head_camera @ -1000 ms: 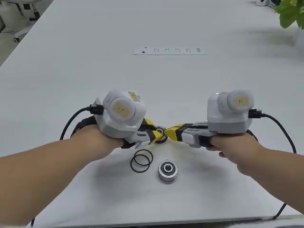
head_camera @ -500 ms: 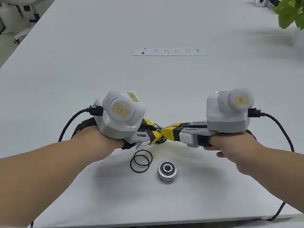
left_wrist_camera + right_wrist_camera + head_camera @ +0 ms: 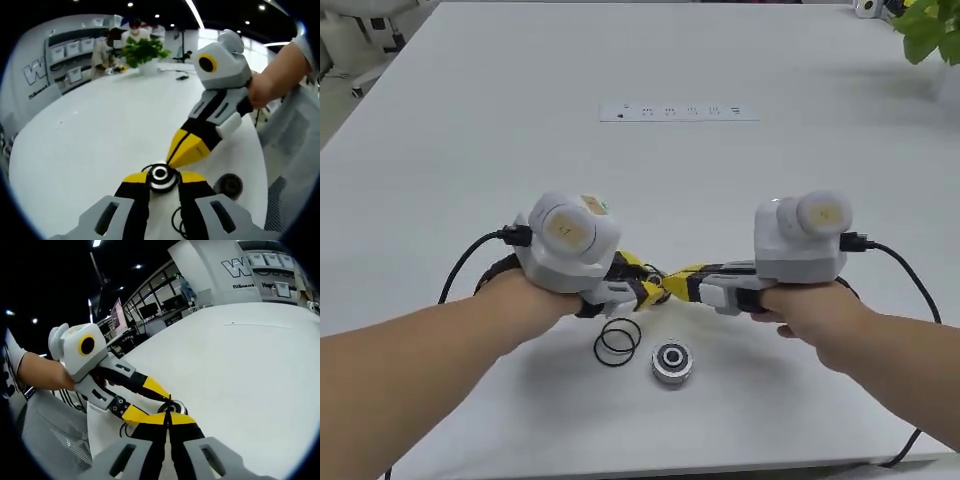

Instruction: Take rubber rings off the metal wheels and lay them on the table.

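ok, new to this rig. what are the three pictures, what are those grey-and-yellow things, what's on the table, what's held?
There is no robot here: a person holds a grey two-jaw tool with yellow tips in each hand. The head view comes from a headset camera looking down at the white table. The two round pictures come from cameras riding on the tools, looking along their jaws. The left gripper is shut on a small silver metal wheel. The right gripper looks shut, its tips at that wheel's rim; whether it pinches a ring is too small to tell. On the table lie two thin black rubber rings, overlapping, a second metal wheel beside them, and a flat white power strip farther off.
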{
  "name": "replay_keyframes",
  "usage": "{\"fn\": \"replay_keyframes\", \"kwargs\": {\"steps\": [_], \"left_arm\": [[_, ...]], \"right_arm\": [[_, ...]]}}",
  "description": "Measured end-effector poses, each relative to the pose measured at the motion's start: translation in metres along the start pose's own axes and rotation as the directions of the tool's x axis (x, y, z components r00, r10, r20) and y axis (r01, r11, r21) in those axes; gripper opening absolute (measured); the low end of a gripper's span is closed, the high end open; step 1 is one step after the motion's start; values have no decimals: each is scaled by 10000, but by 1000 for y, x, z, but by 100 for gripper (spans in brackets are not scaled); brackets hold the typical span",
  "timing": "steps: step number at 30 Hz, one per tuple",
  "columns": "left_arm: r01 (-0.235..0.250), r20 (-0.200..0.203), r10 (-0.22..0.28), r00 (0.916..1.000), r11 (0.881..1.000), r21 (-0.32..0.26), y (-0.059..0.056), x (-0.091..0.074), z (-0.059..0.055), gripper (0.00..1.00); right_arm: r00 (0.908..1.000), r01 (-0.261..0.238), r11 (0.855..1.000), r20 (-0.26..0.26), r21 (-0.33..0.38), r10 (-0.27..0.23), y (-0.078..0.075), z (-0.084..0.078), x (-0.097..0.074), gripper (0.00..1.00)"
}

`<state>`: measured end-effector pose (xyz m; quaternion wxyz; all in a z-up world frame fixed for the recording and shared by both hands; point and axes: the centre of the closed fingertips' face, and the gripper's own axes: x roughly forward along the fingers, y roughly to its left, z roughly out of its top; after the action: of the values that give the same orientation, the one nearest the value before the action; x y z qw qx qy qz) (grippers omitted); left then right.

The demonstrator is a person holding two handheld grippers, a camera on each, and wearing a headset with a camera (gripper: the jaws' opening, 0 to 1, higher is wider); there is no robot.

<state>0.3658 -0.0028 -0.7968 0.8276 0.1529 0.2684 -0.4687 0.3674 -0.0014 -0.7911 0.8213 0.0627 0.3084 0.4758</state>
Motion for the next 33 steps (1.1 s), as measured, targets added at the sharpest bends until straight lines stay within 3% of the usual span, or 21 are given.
{"fn": "replay_keyframes", "kwargs": {"steps": [8,20,33], "left_arm": [[194,449,-192,9988,9998,-50,-2,-16,9,29],[35,1195,-25,9928,10000,-83,3,-47,21,43],[179,1181,-181,9928,9998,28,-10,-71,8,59]], "right_arm": [[9999,-35,9999,137,121,34,2,3,-1,0],[9995,-145,9998,295,127,141,6,9,-5,0],[9976,-488,9987,496,160,479,17,18,-8,0]]}}
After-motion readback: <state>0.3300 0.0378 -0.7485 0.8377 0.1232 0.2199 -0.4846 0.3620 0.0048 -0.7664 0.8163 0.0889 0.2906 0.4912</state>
